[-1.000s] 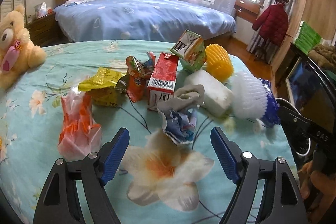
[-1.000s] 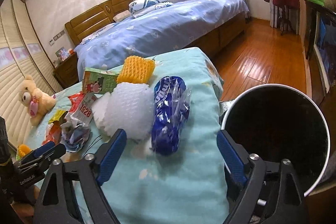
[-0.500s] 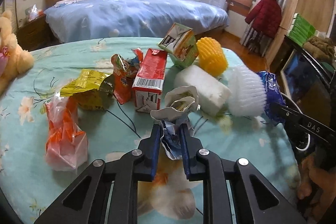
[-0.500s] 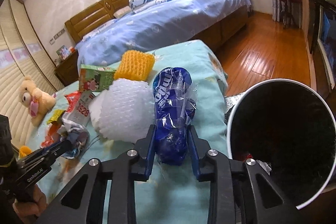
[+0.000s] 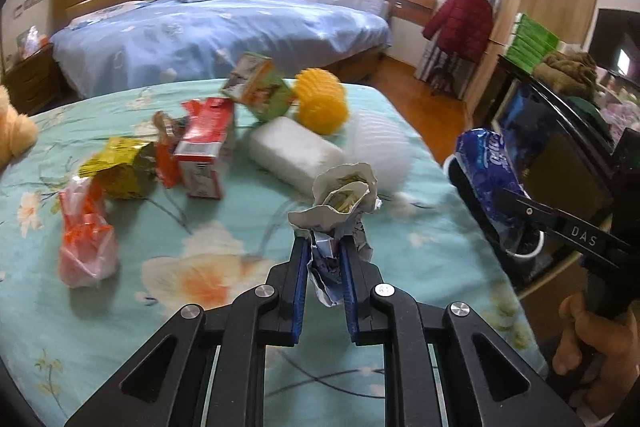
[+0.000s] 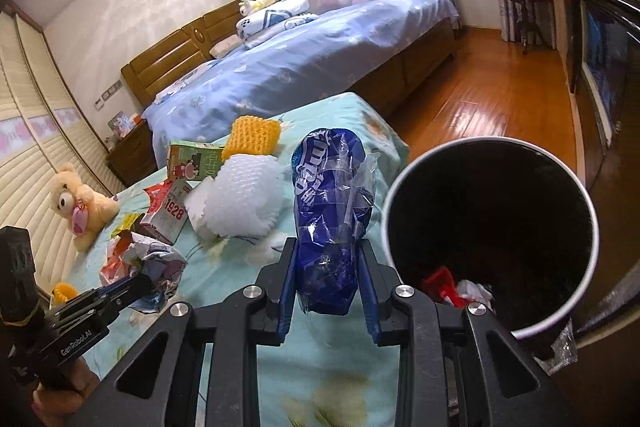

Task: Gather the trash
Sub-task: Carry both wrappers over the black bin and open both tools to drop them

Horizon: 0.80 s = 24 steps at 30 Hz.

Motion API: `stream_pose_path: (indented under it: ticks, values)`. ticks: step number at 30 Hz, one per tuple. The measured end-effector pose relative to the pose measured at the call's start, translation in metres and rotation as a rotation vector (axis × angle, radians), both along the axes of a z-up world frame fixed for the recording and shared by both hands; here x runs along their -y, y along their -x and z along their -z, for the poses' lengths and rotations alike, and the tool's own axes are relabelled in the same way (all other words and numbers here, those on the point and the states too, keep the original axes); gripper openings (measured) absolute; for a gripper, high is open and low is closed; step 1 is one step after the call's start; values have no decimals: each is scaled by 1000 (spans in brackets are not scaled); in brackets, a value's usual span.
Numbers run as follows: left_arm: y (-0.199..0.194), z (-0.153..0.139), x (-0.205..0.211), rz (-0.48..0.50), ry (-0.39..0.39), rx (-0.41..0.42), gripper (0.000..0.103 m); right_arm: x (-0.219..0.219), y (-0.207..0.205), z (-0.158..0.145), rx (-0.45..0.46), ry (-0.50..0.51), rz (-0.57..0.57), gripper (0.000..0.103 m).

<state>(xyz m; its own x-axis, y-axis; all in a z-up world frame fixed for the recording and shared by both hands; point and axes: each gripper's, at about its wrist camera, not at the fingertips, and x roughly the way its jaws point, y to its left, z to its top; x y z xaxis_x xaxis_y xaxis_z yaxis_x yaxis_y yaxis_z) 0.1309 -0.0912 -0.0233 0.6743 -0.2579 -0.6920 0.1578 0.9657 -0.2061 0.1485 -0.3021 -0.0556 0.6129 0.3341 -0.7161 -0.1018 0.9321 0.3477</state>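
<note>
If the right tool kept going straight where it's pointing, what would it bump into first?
Probably the white foam net on the bed, since the blue wrapper it grips points just right of it. Depth is unclear, so it might meet the teal bedspread instead.

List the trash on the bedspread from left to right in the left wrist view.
Orange bag → yellow wrapper → red carton → green carton → yellow foam net → white foam net → blue wrapper, held off the bedspread by the right gripper.
</note>
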Motion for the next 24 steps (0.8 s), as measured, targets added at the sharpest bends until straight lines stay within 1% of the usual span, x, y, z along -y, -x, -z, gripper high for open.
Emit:
stream_pose_path:
  ticks: [10,18,24]
  values:
    - [-4,-2,35,86,5,-4,14,36,18,0,-4,2,69,28]
    - [-13,-2,63,128,9,-7,15,63,25,0,-7,5,120,28]
    - [-22,0,79,152,12,-14,15,73,26,2,-12,4,141,28]
